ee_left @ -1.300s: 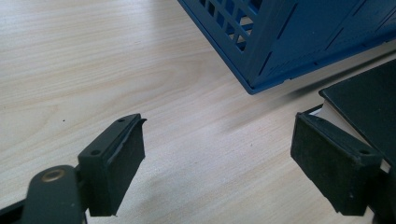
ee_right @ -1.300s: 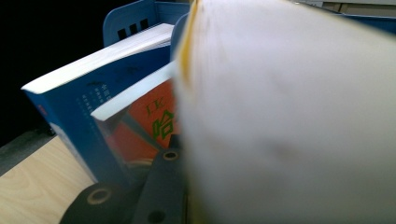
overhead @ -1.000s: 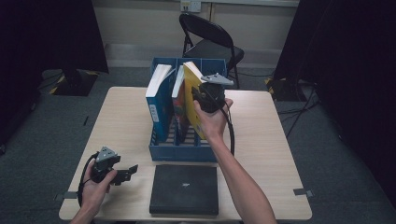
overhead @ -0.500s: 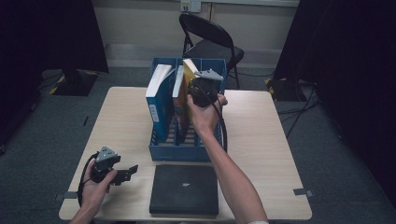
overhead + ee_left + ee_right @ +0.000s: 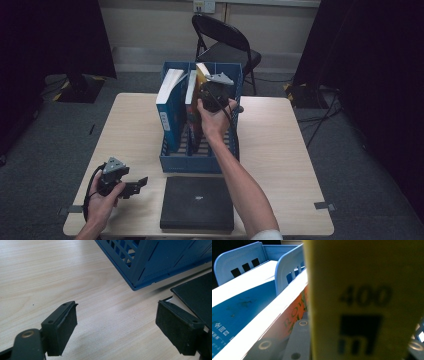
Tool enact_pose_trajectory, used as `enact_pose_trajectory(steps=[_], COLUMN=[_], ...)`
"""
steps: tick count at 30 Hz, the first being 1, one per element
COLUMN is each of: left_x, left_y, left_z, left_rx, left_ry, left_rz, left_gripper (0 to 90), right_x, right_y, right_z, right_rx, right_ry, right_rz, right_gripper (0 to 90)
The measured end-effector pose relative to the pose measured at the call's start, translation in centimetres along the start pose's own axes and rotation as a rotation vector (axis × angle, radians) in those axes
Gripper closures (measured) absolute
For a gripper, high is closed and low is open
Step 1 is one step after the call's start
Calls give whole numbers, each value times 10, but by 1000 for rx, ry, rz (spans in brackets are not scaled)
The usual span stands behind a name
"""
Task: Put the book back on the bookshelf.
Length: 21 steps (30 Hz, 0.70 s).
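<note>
Overhead, we see our right tongs (image 5: 212,95) held above the blue file rack (image 5: 200,162), closed on the yellow book (image 5: 201,80), which stands tilted in the rack's middle slots with its top edge leaning toward the rack's far wall. Just left of these tongs an orange book (image 5: 191,107) stands in the next slot, and further left a blue book (image 5: 170,107) stands upright. Our left tongs (image 5: 131,184) rest near the surface (image 5: 130,130), well to the left of the rack and close to its near left corner, with a black book (image 5: 197,202) lying flat just to their right.

Next, in the left gripper view, our left tongs (image 5: 116,330) stand wide open with nothing between them, only bare surface (image 5: 50,272). Ahead of them sits the corner of the blue file rack (image 5: 150,262), and the black book (image 5: 197,293) lies just behind the right-hand pad.

Lastly, in the right gripper view, the spine of the yellow book (image 5: 364,290) sits right in front of the camera, printed with "400" and a dark logo. To its left we see the orange book (image 5: 292,315), then the blue book (image 5: 237,310), with a pale blue divider of the blue file rack (image 5: 287,272) rising between them.
</note>
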<state>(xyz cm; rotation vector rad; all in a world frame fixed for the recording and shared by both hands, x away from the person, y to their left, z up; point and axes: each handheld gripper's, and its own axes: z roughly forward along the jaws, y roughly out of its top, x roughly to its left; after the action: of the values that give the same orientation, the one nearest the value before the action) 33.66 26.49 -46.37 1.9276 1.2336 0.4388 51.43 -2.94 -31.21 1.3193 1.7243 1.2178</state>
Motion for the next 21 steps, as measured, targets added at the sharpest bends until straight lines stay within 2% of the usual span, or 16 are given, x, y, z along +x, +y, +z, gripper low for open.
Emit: enact_pose_trajectory(steps=[7,21], left_x=[-1,-2], left_y=[0,0], left_z=[0,1], left_rx=[-4,4], left_ry=[-3,-6], left_rz=[-2,10], left_gripper=[170,170], right_x=[1,5], right_y=[-1,-4], right_z=[7,15], right_rx=[0,-7], right_ry=[-9,-23], right_rz=[10,-6], right_gripper=[758,757])
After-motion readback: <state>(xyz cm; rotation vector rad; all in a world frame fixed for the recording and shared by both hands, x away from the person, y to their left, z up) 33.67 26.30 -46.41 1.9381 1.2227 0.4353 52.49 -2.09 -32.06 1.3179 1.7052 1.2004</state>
